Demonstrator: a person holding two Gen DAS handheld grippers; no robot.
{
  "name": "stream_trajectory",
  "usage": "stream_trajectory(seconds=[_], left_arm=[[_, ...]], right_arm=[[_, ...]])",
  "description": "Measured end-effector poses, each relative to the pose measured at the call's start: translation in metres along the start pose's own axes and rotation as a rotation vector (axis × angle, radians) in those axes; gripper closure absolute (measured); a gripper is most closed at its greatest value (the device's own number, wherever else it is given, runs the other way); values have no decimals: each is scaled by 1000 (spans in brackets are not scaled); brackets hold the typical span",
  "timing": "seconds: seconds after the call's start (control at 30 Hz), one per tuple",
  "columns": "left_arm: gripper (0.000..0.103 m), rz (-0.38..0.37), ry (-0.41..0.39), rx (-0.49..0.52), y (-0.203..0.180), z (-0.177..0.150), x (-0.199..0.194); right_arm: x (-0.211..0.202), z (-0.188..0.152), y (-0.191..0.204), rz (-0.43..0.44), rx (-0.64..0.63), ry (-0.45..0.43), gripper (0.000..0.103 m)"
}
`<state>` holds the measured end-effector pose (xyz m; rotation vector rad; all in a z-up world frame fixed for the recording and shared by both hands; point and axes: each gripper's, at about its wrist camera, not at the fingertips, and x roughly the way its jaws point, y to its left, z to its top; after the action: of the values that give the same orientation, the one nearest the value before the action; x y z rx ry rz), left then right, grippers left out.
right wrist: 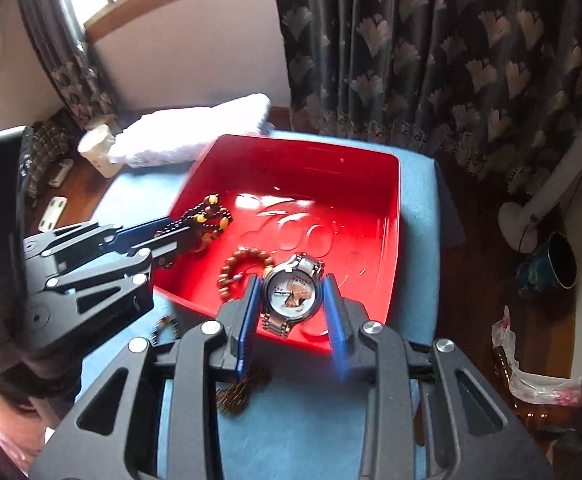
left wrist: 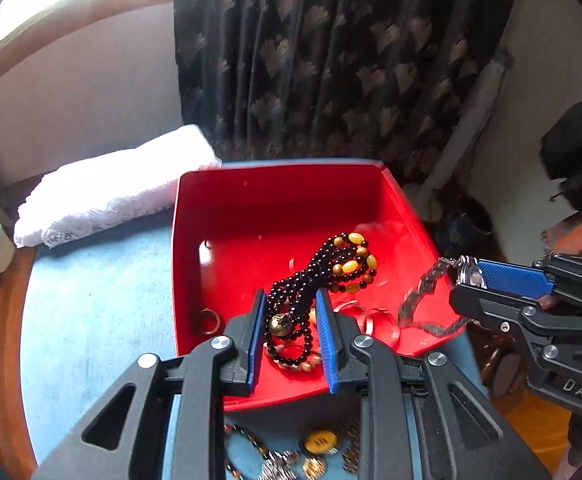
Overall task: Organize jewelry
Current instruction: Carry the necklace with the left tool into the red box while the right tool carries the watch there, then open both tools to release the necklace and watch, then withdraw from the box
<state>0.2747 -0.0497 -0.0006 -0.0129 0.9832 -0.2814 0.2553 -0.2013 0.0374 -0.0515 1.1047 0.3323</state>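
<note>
A dark leaf-patterned curtain [right wrist: 431, 52] hung at twelve o'clock; a white lace cloth [left wrist: 107, 192] lay at ten; a dark pot [right wrist: 551, 264] stood at three.

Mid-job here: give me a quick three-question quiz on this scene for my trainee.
1. True or false: the left claw is shut on a black bead necklace.
2. What does the right claw hold? A) a ring B) a wristwatch C) a coin
3. Fill in: both claws carry their items over a ____ coloured tray.

Key: 1 true. 2 B, the wristwatch. 3 red.
</note>
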Motion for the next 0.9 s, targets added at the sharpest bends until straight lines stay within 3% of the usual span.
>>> stream_trajectory(seconds=[0.27,0.47,0.57,0.63,0.9], left_arm=[[78,47,83,7,10,0,50],[73,61,104,13,12,-3,62],[72,55,102,10,14,-4,62],[64,47,97,11,15,-4,58],[59,58,12,8,21,-18,11]], right_arm=[[67,4,-11,23,27,94,73],[83,1,-13,7,29,125,72],[88,-1,-16,1,41,134,71],[87,-2,-16,-7,41,127,62],[51,-14,-12,-30,42,48,62]])
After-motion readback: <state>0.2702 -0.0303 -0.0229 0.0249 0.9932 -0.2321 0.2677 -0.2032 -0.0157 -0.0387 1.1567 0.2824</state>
